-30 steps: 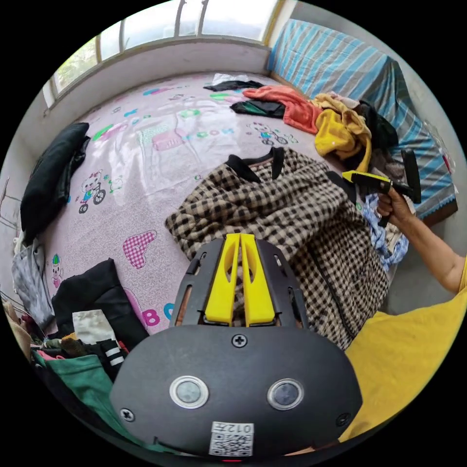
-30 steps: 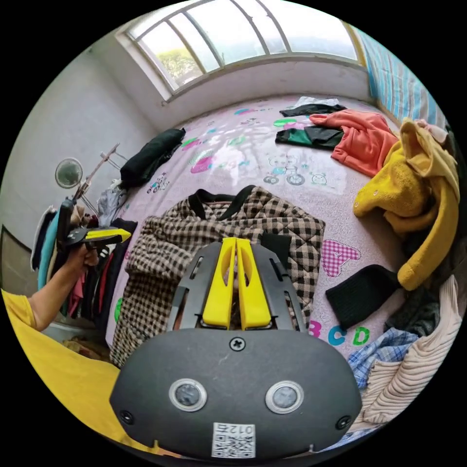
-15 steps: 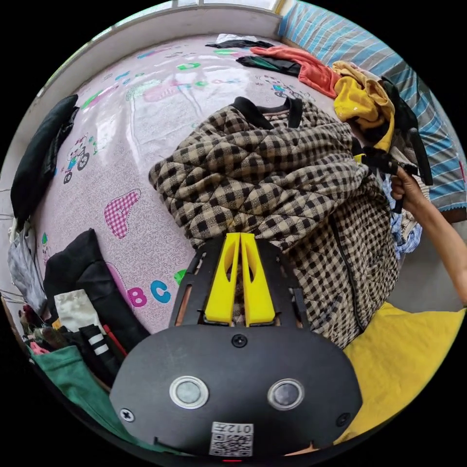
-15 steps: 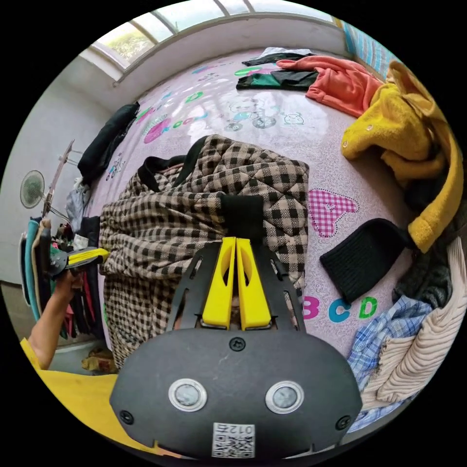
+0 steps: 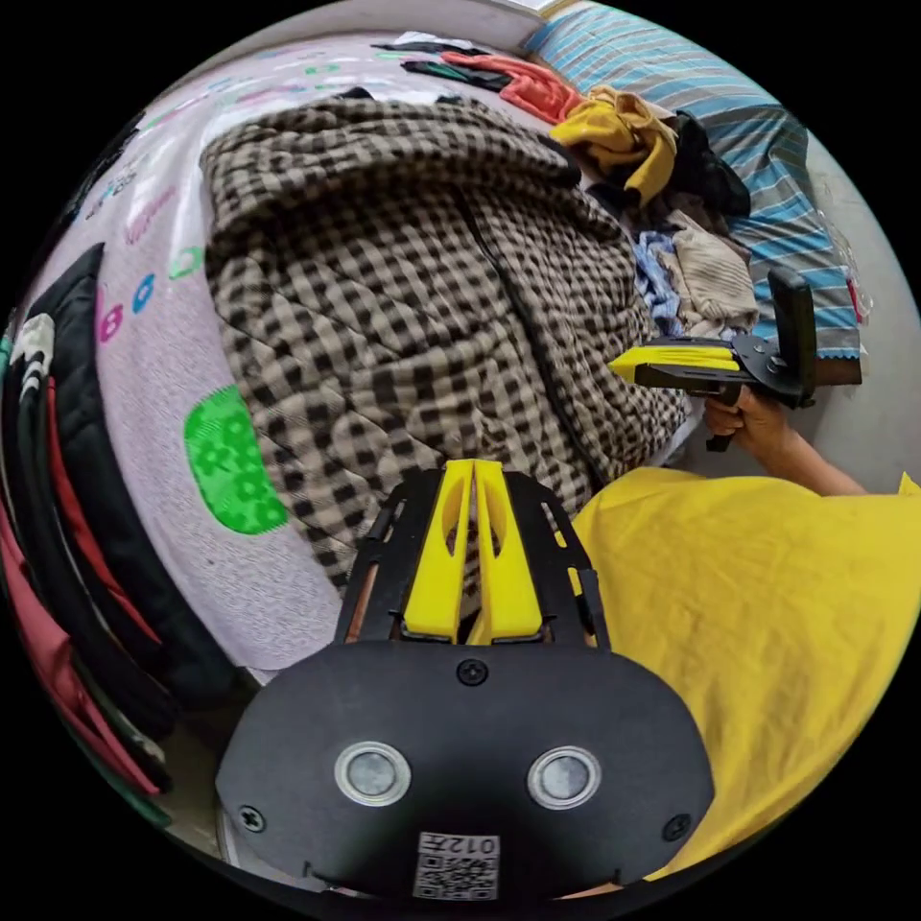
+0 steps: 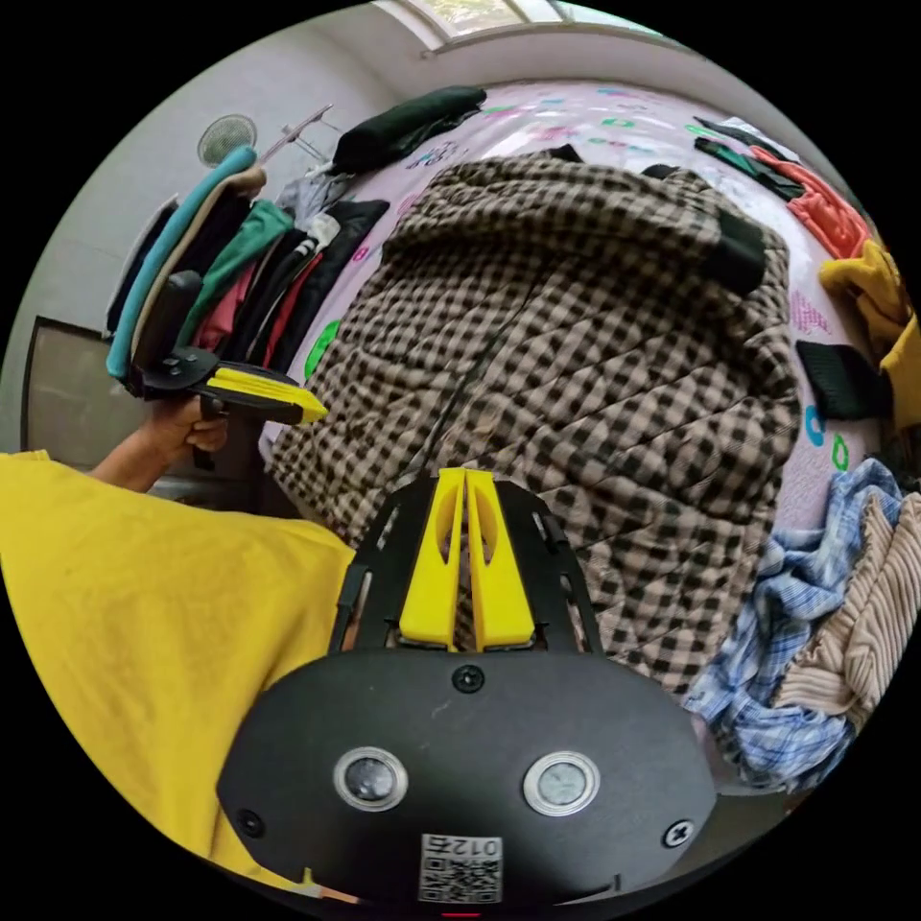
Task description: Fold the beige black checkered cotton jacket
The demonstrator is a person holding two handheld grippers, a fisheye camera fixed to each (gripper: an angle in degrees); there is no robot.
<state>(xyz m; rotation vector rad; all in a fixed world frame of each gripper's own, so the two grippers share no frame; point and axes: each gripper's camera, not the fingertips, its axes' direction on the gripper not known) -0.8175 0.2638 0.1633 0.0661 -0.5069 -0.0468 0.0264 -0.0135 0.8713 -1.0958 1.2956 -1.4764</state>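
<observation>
Both tools read as narrow: the left tool (image 5: 472,470) has its yellow jaws nearly together at the jacket's (image 5: 403,278) near hem, and the right tool (image 6: 464,477) looks the same at its side of the hem, though whether fabric is pinched between either pair I cannot tell. One beige-and-black checkered jacket lies spread on the bed (image 5: 163,403), front up with its zip running away from the person, the black collar at the far end and one black cuff (image 6: 741,251) lying across the chest. The step looks like squaring the hem toward the bed's near edge; doing it well likely means an even pull from both tools, so the zip stays straight and the quilting lies flat before any fold. Counted: two tools, one jacket, one cuff in sight.
</observation>
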